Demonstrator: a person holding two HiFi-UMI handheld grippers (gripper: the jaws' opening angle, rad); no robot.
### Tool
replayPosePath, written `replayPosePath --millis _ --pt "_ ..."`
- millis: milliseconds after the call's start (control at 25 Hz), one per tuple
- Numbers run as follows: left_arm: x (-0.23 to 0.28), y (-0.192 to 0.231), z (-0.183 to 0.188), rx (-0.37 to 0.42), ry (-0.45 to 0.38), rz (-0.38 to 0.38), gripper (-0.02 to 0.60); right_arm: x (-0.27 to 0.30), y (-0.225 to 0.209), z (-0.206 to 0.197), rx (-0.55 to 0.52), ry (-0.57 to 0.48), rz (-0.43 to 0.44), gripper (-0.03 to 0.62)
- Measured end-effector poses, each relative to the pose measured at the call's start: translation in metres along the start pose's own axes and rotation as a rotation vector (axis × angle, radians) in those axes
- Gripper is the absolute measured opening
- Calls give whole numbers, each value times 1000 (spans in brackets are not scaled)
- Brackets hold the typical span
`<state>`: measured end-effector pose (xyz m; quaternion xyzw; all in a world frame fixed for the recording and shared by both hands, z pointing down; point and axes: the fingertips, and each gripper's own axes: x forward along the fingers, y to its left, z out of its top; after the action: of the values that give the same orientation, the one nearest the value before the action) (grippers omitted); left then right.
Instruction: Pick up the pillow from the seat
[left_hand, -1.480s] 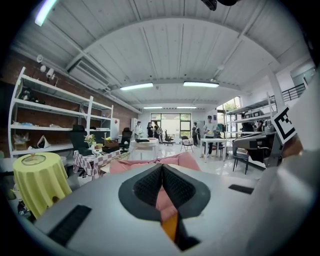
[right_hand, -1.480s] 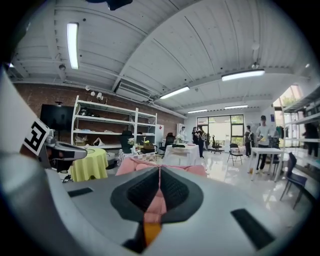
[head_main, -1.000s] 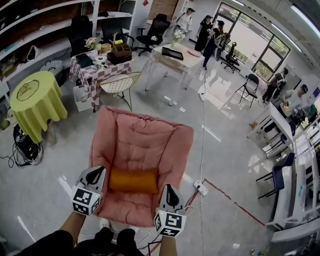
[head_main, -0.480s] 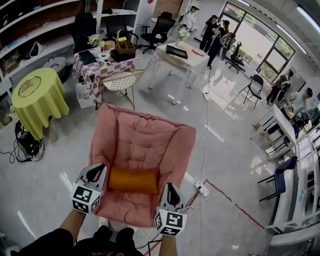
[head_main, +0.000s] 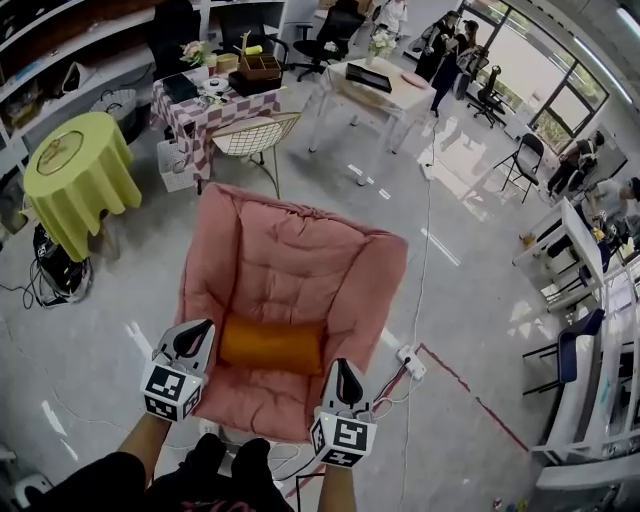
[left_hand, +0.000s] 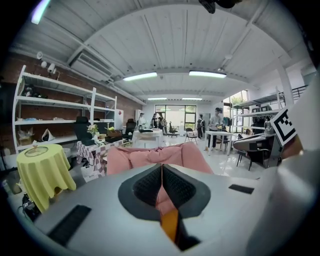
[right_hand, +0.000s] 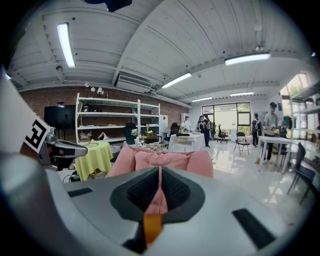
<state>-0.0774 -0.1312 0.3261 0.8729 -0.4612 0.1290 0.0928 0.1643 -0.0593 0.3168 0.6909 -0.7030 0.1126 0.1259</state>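
An orange pillow (head_main: 270, 345) lies across the seat of a pink padded chair (head_main: 290, 260). My left gripper (head_main: 192, 338) hangs just left of the pillow's left end, jaws shut with nothing held. My right gripper (head_main: 345, 376) sits off the pillow's right front corner, also shut and empty. In the left gripper view the shut pads (left_hand: 150, 187) show a sliver of pillow (left_hand: 170, 225) and the pink chair (left_hand: 150, 155) beyond. The right gripper view shows the same: pillow (right_hand: 152, 226) low in the slit, chair (right_hand: 165, 160) behind.
A yellow-clothed round table (head_main: 75, 175) stands at the left. A checkered table (head_main: 215, 105), a wire chair (head_main: 250, 135) and a white table (head_main: 375, 90) stand behind the pink chair. A power strip (head_main: 410, 360) with cables lies at the chair's right. People stand far back.
The head view has drifted, so the chair and room sit a little lower and to the right in the picture. Both grippers stay shut beside the pillow.
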Motion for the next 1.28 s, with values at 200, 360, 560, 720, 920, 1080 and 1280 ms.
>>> replayPosePath --millis 200,360,560,720,920,1080,1280 --pt "13 4 -19 -14 37 11 9 14 -1 -17 0 37 11 20" --pt "20 3 -39 -18 69 16 9 21 -3 -34 -1 57 16 21" --pt "28 6 -60 -41 104 29 9 33 -1 -50 28 81 27 20" --pt "35 8 -76 -49 128 39 9 43 0 -62 38 95 37 20" --pt "42 9 -93 -64 159 43 9 56 3 -78 44 126 48 20" --pt "44 5 -106 -79 177 41 9 61 4 -89 51 139 50 20" --pt "46 -1 -120 -92 198 35 9 64 5 -100 61 156 57 20"
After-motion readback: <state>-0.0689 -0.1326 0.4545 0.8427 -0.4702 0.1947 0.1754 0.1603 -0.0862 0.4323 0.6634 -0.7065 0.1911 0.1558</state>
